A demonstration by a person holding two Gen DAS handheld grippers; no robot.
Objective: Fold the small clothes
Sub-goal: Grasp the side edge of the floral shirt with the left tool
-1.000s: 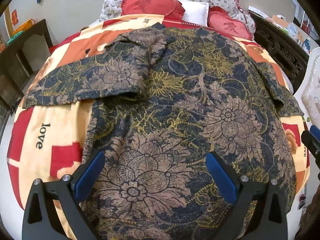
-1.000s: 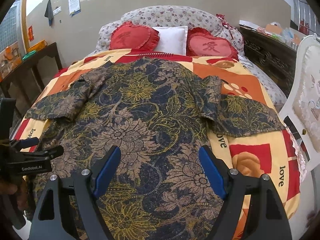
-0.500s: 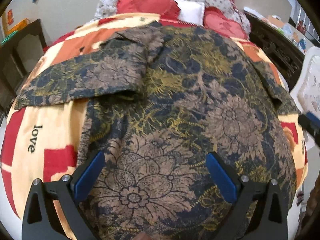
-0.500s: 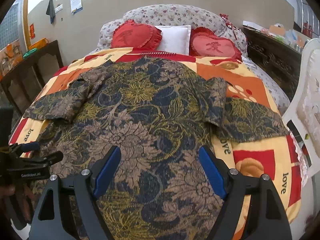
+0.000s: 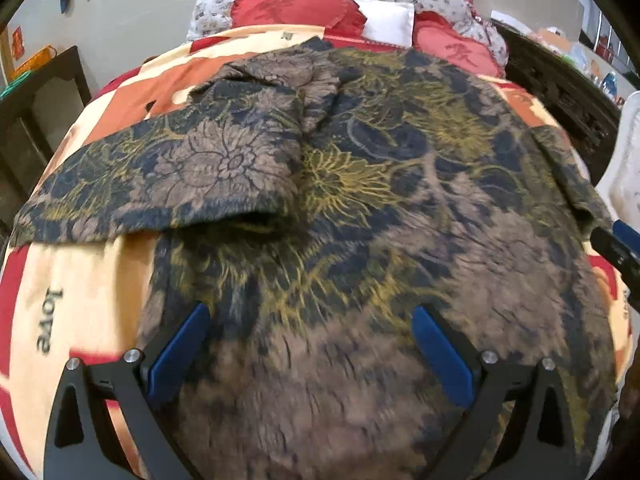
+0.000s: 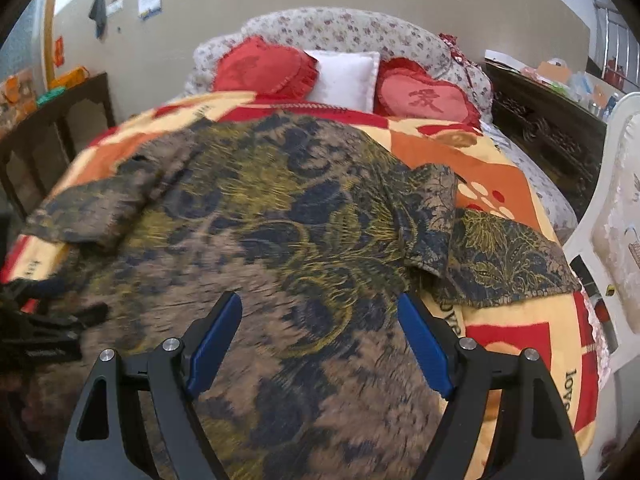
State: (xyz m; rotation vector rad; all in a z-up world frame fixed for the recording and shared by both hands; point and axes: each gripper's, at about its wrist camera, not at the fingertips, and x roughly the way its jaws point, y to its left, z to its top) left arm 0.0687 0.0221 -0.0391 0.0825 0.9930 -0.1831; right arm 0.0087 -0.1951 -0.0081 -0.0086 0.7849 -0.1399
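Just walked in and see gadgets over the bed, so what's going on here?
A person is about to fold a floral shirt spread flat on a blanket on the bed. They hold a gripper in each hand: the left gripper and the right gripper are both over the near end of the shirt, jaws open and empty. Both sleeves lie out to the sides and nothing is folded yet.

"love", apparently, on blanket [image 6: 568,384]
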